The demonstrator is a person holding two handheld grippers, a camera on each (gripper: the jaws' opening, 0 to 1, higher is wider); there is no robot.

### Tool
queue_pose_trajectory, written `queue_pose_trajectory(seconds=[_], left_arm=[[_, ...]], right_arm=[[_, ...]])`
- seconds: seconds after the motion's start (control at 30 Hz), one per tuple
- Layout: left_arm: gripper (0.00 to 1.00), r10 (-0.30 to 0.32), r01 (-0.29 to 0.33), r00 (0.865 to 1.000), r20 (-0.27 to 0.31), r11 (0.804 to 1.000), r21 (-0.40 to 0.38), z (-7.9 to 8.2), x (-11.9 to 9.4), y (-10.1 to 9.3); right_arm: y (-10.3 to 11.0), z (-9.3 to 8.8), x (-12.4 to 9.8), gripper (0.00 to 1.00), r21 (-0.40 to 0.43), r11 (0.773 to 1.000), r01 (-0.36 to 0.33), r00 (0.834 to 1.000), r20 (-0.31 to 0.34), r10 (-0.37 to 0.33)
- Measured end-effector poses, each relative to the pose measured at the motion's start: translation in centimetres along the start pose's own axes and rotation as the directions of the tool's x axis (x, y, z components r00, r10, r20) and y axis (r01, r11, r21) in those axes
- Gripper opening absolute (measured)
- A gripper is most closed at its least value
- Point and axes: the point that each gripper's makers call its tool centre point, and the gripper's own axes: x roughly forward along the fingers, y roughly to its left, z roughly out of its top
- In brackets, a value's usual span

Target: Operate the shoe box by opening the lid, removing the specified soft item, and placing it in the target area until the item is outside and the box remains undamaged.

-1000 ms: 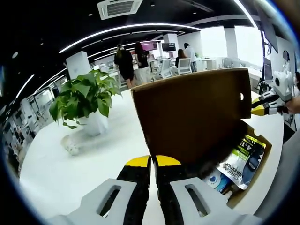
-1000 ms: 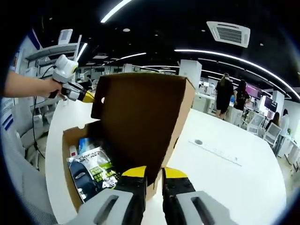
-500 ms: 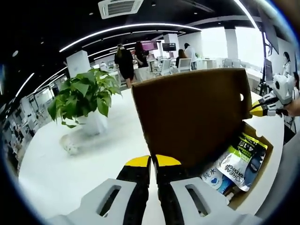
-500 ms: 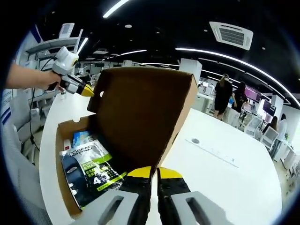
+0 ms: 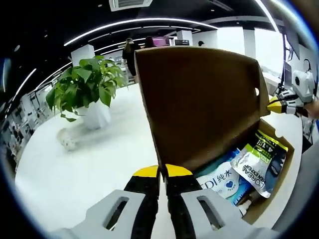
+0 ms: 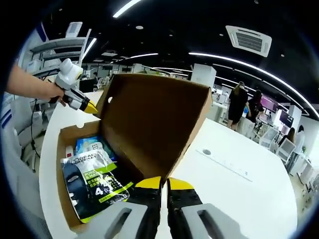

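Two grippers, left [image 5: 163,172] and right [image 6: 163,183], are each pinched tight on opposite corners of the lid [image 5: 199,99], so I'd tip it back evenly, since the pouch [image 6: 92,181] sits inside, below the jaws.

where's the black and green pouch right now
The black and green pouch lies inside the open shoe box, on top of a blue pack, low left in the right gripper view beside the raised lid.
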Motion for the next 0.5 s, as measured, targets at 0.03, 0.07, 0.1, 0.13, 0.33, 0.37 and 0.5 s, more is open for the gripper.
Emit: queue_pose_trajectory(seconds=[0.03, 0.07, 0.1, 0.13, 0.33, 0.37, 0.5], left_arm=[[0.01, -0.005, 0.005, 1.0, -0.002, 1.0, -0.026, 0.1, 0.0, 0.1], [0.01, -0.007, 0.007, 1.0, -0.003, 0.999, -0.032, 0.1, 0.0, 0.1], [0.0, -0.009, 0.009, 1.0, -0.005, 0.999, -0.049, 0.2, 0.0, 0.1], [0.0, -0.01, 0.01, 1.0, -0.007, 0.999, -0.048, 0.2, 0.0, 0.1], [0.0, -0.013, 0.013, 1.0, -0.01, 0.999, -0.046, 0.1, -0.1, 0.0], [0.0, -0.014, 0.014, 1.0, -0.009, 0.998, -0.058, 0.1, -0.1, 0.0], [0.0, -0.017, 0.016, 1.0, -0.011, 0.997, -0.074, 0.0, -0.1, 0.0]], right_arm=[[-0.2, 0.0, 0.1, 0.0, -0.001, 1.0, 0.0, 1.0, 0.0, 0.0], [-0.3, 0.0, 0.2, 0.0, -0.001, 1.0, 0.001, 1.0, 0.0, -0.001], [-0.4, 0.0, 0.3, 0.0, 0.0, 1.0, 0.002, 1.0, 0.001, -0.002], [-0.4, 0.1, 0.3, 0.0, 0.0, 1.0, 0.002, 1.0, 0.002, -0.002], [-0.7, 0.2, 0.8, 0.0, 0.007, 1.0, 0.001, 1.0, 0.001, -0.001], [-0.8, 0.2, 0.9, 0.0, 0.005, 1.0, 0.0, 1.0, 0.0, 0.0], [-1.1, 0.2, 1.2, 0.0, 0.007, 1.0, -0.004, 1.0, -0.002, 0.004]])
